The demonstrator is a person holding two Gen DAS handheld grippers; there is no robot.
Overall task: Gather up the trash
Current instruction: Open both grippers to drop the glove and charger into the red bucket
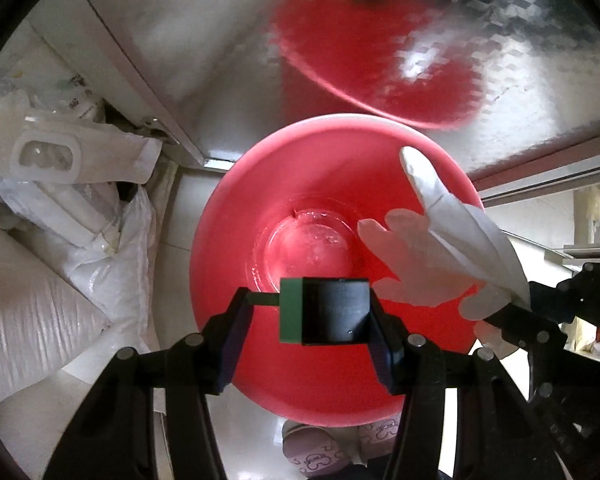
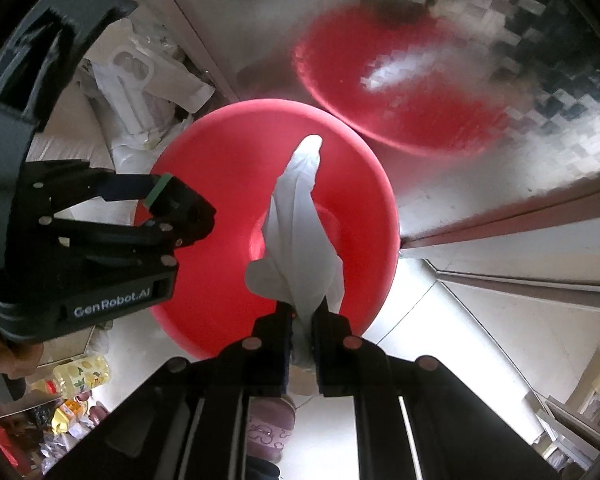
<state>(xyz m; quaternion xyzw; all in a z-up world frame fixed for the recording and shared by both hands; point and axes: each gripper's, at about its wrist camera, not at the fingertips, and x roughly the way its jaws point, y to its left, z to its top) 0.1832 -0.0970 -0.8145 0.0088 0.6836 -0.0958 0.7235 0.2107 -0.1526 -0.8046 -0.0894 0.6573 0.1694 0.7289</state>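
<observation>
The left gripper (image 1: pixel 304 310) clamped a black-and-green box (image 1: pixel 324 311) and the right gripper (image 2: pixel 302 320) pinched a white glove (image 2: pixel 300 232), both over the frame-centre red bin (image 1: pixel 236 216), so releasing there should work.

One red bin (image 1: pixel 260 200), one white glove (image 2: pixel 300 240), one black-and-green box (image 1: pixel 324 310), two tongs.
</observation>
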